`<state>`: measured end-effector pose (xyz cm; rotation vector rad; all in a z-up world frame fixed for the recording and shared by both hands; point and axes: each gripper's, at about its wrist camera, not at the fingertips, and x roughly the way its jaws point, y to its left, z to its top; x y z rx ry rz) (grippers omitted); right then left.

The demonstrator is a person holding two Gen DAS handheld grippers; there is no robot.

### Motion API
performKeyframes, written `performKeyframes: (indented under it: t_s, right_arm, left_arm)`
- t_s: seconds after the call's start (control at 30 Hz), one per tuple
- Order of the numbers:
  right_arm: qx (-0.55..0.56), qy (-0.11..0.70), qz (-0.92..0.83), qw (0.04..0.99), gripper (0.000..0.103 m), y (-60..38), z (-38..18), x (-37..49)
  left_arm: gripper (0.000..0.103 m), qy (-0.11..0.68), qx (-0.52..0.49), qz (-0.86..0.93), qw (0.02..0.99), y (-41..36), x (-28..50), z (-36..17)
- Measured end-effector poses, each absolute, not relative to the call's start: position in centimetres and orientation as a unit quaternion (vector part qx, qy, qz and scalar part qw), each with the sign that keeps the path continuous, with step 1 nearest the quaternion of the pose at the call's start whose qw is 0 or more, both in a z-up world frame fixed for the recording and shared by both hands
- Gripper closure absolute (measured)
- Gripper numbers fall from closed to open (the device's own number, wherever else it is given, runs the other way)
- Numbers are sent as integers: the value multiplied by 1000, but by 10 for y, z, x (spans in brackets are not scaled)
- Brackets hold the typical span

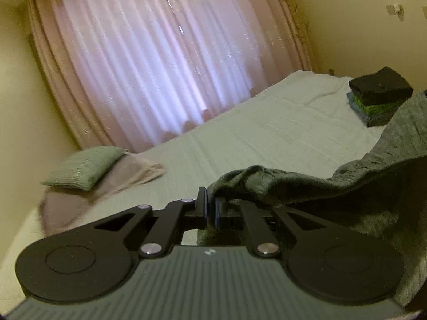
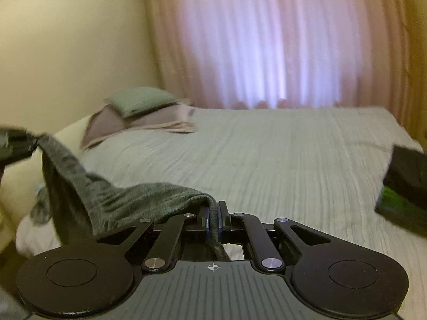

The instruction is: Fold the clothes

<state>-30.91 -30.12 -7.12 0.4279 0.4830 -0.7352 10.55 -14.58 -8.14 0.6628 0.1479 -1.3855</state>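
Now | my left gripper [image 1: 210, 210] and right gripper [image 2: 212, 224] each pinch the grey garment [image 2: 138, 200] | folded stack [image 1: 379, 98] on bed [image 2: 267, 154] | grey one unfolded

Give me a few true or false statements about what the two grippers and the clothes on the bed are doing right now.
1. Both grippers hold the same grey garment. True.
2. The right gripper is open and empty. False: it is shut on the garment's edge.
3. A stack of folded clothes lies on the bed. True.
4. The green pillow sits on the folded stack. False: it lies apart, on a pinkish cloth.
5. The left gripper pinches the garment. True.
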Motion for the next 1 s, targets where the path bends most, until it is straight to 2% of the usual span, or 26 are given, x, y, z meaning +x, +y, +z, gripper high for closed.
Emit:
performKeyframes:
  t_s: [0.07,0.13,0.17,0.2,0.23,0.37,0.63,0.8,1.0]
  right_arm:
    - [236,245,-379,861,99,-329,-80,-304]
    - [267,269,-415,827,96,-357,-103,-297]
    - [282,281,-433,809,58,-371,-114,-293]
    - [296,293,-450,790,35,-386,-125,-289]
    - [311,304,-467,770,22,-400,-137,-285]
    - [357,337,-518,701,22,-445,-176,-272]
    - [393,361,-499,683,22,-415,-217,-281]
    - [371,372,-466,711,23,-407,-234,-269]
    - [327,381,-431,750,23,-431,-251,-237]
  left_arm:
    - [94,119,298,-626,711,-194,122,-108]
    - [84,184,302,-613,707,-246,142,-141]
    - [76,212,313,-603,703,-270,150,-159]
    - [72,235,331,-592,697,-293,157,-176]
    - [71,251,350,-581,691,-312,161,-190]
    - [71,286,405,-555,667,-349,166,-229]
    - [71,317,394,-532,679,-317,197,-236]
    - [71,341,381,-526,680,-299,216,-243]
    - [71,351,376,-560,649,-315,214,-262]
